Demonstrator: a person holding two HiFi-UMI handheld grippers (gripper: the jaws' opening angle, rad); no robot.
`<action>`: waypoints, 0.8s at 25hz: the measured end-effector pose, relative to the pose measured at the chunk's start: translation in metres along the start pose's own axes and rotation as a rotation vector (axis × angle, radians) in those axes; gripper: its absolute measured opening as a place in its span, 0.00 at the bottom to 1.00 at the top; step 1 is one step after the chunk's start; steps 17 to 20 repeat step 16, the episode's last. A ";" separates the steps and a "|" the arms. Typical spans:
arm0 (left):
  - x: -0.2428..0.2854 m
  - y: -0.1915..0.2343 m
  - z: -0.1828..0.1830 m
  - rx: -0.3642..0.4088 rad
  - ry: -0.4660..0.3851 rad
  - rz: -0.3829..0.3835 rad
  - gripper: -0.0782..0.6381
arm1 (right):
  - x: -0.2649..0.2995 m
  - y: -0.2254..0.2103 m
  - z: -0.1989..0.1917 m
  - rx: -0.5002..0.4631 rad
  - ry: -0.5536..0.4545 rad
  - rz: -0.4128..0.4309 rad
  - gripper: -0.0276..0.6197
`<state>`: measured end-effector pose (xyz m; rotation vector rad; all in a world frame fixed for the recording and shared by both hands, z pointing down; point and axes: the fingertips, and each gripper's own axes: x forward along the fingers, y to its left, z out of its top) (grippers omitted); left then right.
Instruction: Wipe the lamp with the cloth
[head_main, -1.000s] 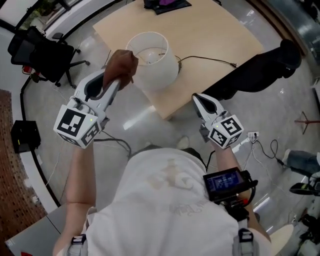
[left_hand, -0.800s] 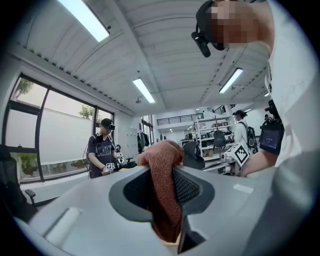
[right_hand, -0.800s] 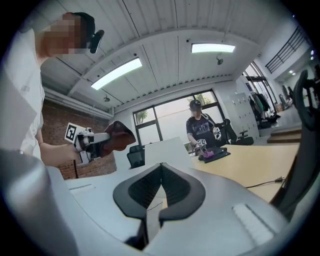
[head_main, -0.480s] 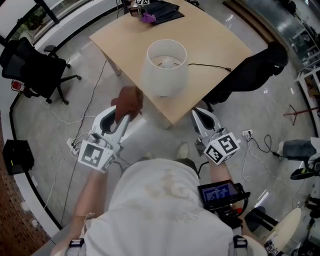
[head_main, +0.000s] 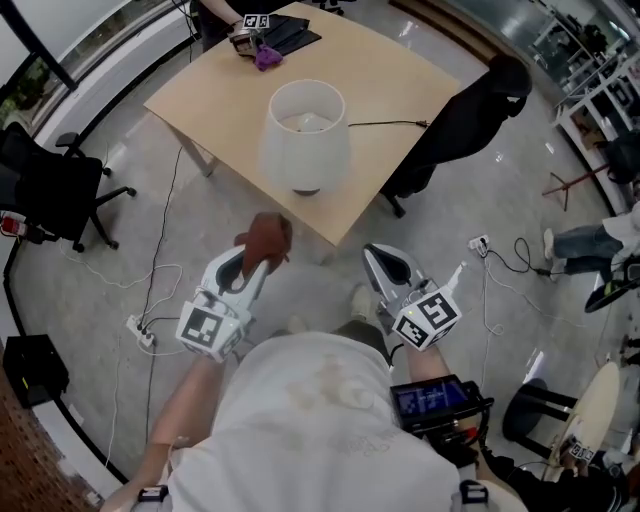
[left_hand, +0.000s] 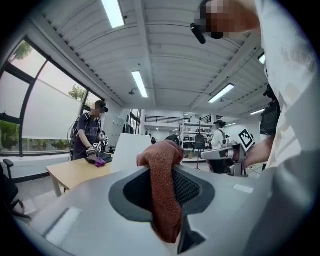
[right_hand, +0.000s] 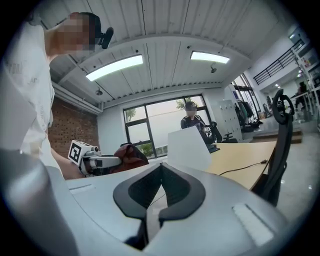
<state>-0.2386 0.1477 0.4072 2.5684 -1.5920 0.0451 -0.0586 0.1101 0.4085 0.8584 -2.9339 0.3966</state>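
Your left hand-held gripper (head_main: 252, 274) now sits lower, off the lamp (head_main: 305, 135).
It clamps the cloth (head_main: 268, 238); right hand-held gripper (head_main: 379, 264) closed, empty.

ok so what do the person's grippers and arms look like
The left gripper and right gripper are matching pale grey shells that taper to a tip, with black ribbed lining inside. Each has a white cube with black square markers at its back. The person wears a white short-sleeved shirt, forearms bare.
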 end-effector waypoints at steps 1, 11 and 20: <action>0.002 -0.004 -0.002 -0.002 0.001 -0.015 0.25 | -0.005 0.001 -0.002 -0.001 0.000 -0.012 0.06; 0.015 -0.034 -0.026 0.012 0.028 -0.101 0.25 | -0.042 0.003 -0.015 -0.036 -0.004 -0.126 0.06; 0.005 -0.027 -0.025 0.025 0.046 -0.099 0.25 | -0.034 0.014 -0.013 -0.037 0.001 -0.116 0.06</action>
